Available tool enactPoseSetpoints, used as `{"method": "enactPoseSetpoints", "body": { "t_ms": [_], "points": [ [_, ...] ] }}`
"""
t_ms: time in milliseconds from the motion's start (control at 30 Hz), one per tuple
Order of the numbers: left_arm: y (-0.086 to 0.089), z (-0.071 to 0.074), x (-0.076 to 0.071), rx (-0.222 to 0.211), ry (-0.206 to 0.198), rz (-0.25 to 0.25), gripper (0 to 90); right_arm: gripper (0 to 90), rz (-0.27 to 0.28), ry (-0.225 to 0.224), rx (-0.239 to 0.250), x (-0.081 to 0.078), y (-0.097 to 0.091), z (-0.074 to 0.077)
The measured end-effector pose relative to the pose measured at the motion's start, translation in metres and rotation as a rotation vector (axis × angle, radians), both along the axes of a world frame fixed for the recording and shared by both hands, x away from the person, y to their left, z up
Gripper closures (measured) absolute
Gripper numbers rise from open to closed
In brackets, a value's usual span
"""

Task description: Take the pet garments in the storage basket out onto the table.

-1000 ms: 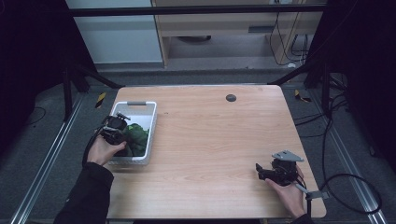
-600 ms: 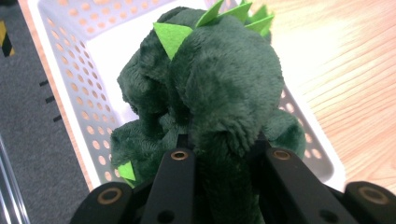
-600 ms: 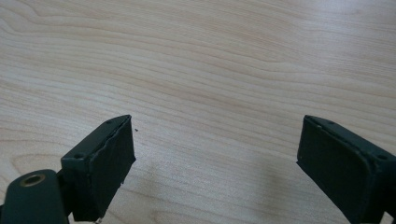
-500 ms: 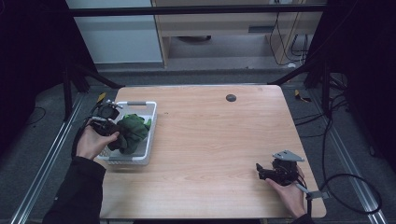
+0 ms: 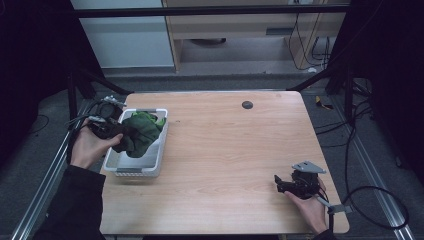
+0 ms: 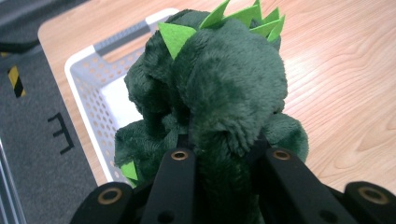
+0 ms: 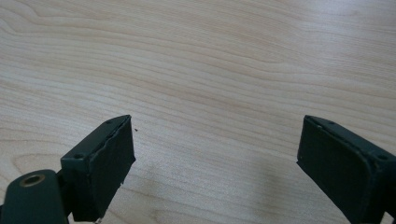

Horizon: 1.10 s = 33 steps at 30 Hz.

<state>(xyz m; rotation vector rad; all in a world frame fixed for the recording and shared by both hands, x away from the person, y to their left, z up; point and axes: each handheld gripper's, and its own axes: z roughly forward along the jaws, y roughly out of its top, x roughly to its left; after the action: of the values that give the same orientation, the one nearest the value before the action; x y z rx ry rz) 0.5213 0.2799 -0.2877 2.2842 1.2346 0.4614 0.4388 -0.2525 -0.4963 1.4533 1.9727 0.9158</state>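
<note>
The white basket [image 5: 137, 167] sits at the left edge of the table [image 5: 225, 150]. A green plush toy [image 5: 140, 132] hangs over it and blocks the way in. Right of the basket, bare wood is open, with a small black dot [image 5: 247, 104] far off.

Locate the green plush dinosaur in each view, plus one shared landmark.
High view: green plush dinosaur at left, over the white basket, clamped in the left tool.
Left gripper view: centre, gripped between the black jaws.
Right gripper view: not in it.
Shared landmark: the white basket, lower left in the left gripper view.
</note>
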Motion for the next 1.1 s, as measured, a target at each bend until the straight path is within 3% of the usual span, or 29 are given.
{"method": "enactPoseSetpoints", "body": {
  "t_ms": [100, 433, 767, 1100],
  "points": [
    [-0.008, 0.009, -0.005, -0.011, -0.016, -0.034, 79.5, 11.0, 0.003, 0.001, 0.001, 0.0, 0.0, 0.0],
    [-0.034, 0.02, -0.014, -0.002, -0.033, -0.117, 79.5, 11.0, 0.008, -0.005, -0.005, 0.0, 0.0, 0.0],
    [-0.065, 0.026, -0.019, 0.01, -0.039, -0.211, 79.5, 10.9, 0.009, -0.008, -0.005, 0.0, 0.0, 0.0],
    [-0.091, 0.028, -0.024, 0.002, -0.052, -0.271, 79.5, 10.9, 0.009, -0.012, 0.002, 0.0, 0.001, 0.002]
  ]
}}
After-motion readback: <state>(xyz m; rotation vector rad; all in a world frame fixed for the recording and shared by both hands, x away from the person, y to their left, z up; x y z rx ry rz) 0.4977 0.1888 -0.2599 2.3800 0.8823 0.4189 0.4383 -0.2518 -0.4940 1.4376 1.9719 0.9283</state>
